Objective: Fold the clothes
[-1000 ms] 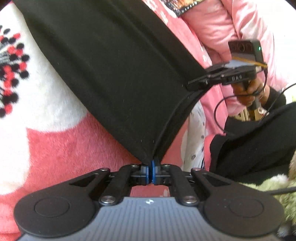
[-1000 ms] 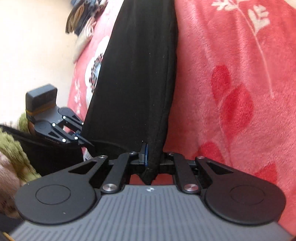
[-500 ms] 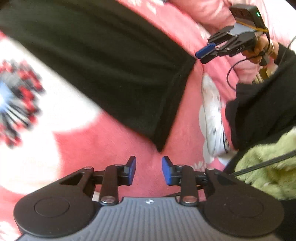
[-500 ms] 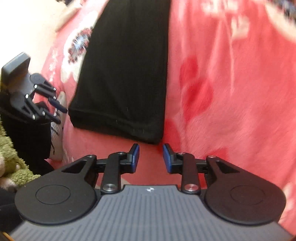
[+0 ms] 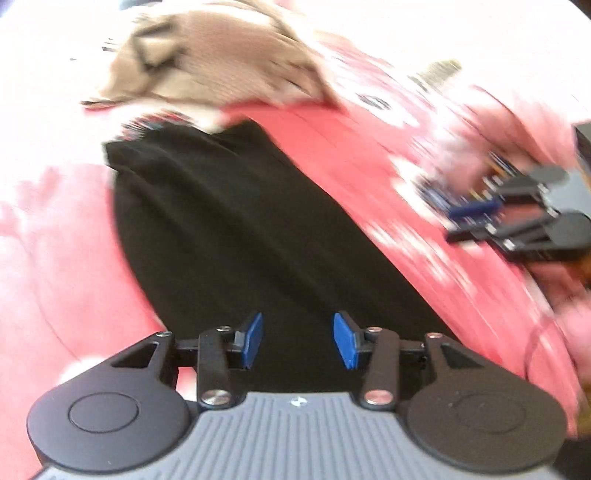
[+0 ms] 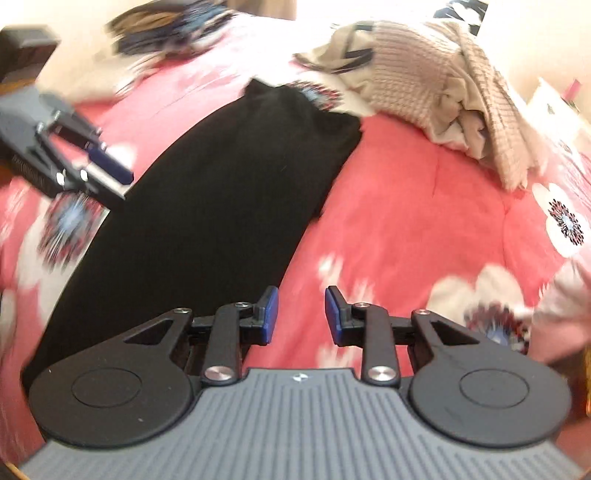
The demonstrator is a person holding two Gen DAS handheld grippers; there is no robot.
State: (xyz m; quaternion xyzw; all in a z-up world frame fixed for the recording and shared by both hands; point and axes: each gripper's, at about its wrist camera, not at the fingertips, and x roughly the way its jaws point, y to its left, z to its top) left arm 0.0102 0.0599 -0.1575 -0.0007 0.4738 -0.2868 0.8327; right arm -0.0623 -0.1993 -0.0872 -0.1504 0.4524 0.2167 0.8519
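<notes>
A long black garment (image 5: pixel 240 236) lies flat as a narrow folded strip on the red flowered blanket (image 5: pixel 351 158); it also shows in the right wrist view (image 6: pixel 207 206). My left gripper (image 5: pixel 298 339) is open and empty, raised above the near end of the garment. My right gripper (image 6: pixel 301 314) is open and empty, above the blanket just right of the garment's edge. Each gripper shows in the other's view, the right one (image 5: pixel 476 218) and the left one (image 6: pixel 107 173), both open.
A heap of beige knit and checked clothes (image 6: pixel 436 85) lies past the far end of the black garment, also in the left wrist view (image 5: pixel 207 62). A dark patterned cloth (image 6: pixel 166 29) lies at the far left. The red blanket (image 6: pixel 424 214) spreads to the right.
Both grippers let go of the black garment, opened and drew back upward. The garment now lies flat on the blanket, and both views swung toward its far end.
</notes>
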